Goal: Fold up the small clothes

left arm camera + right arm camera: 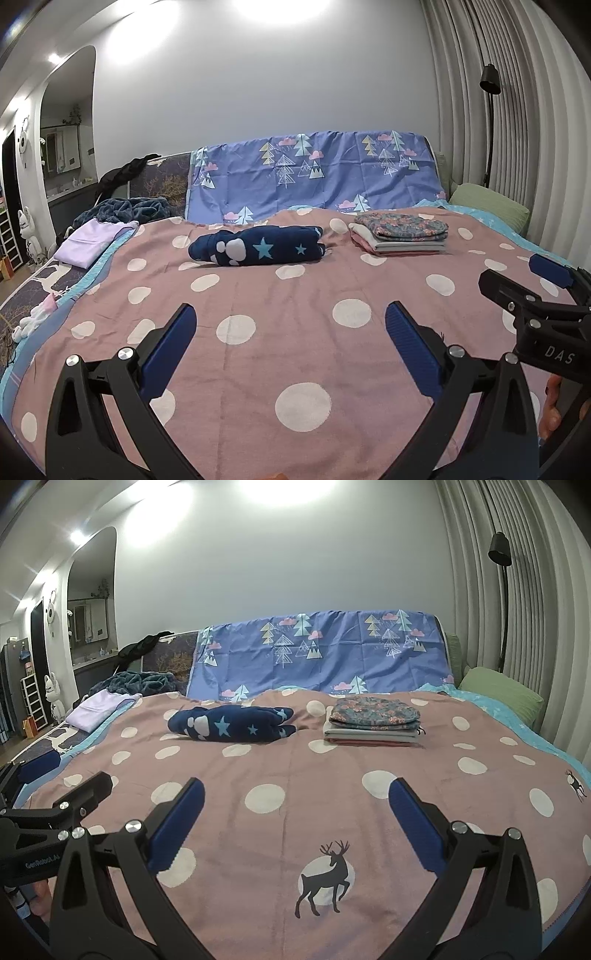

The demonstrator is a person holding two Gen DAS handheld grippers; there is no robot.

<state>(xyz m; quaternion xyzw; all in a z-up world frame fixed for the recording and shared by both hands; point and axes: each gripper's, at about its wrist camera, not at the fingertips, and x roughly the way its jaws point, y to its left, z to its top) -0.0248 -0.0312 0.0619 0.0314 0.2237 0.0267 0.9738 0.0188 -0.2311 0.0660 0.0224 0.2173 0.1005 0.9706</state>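
Observation:
A navy garment with stars and white paw prints (258, 249) lies bunched on the pink polka-dot bedspread (295, 332), far ahead of both grippers; it also shows in the right wrist view (231, 725). A stack of folded clothes with a floral piece on top (400, 232) sits to its right, also seen in the right wrist view (373, 720). My left gripper (290, 321) is open and empty above the near bedspread. My right gripper (295, 794) is open and empty beside it, and shows at the right edge of the left wrist view (517, 280).
A blue tree-print sheet (314, 173) drapes over the headboard. A lilac cloth (88, 243) and a dark blanket (125, 210) lie at the far left. A green pillow (491, 206) and a floor lamp (489, 122) stand at the right by the curtain.

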